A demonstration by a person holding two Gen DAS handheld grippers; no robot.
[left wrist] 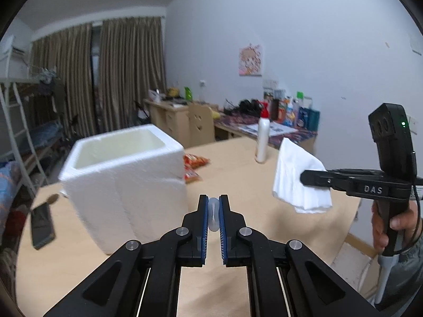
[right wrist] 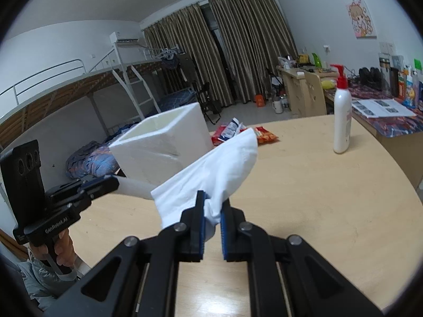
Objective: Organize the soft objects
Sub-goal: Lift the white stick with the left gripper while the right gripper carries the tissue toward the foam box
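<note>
A white cloth (right wrist: 211,163) is gripped between the closed pads of the right gripper (right wrist: 212,206) above a round wooden table (right wrist: 317,198), its loose end lifted toward 12 o'clock. In the left wrist view the same cloth (left wrist: 298,177) is seen hanging from the right gripper (left wrist: 306,177) at 3 o'clock, clear of the tabletop (left wrist: 238,163), with fingers of the person's hand (left wrist: 391,224) wrapped round the handle. The left gripper (left wrist: 213,211) is clamped on a small translucent white thing (left wrist: 213,215), nipped between the blue pads; what it is cannot be told. From the right wrist view that gripper (right wrist: 111,182) is seen at 9 o'clock with a pale tube-like piece (right wrist: 134,186) reaching from its tips toward the cloth, and a hand (right wrist: 56,248) on its grip.

An open foam box (left wrist: 124,179) is stood on the table at 10 o'clock of the left gripper; its hollow inside is shown in both views. Red snack packets (right wrist: 238,132) are laid behind the box (right wrist: 164,142), more of them being shown by the right wrist view. A white pump bottle (right wrist: 342,116) with a red top is stood upright at the far edge of the table. Only the left wrist view shows a dark phone (left wrist: 42,224) lying at 8 o'clock on the table. Only the right wrist view shows a bunk bed (right wrist: 92,84) along the far wall. Brown curtains (right wrist: 238,42) and a cluttered desk (left wrist: 238,121) are seen in both.
</note>
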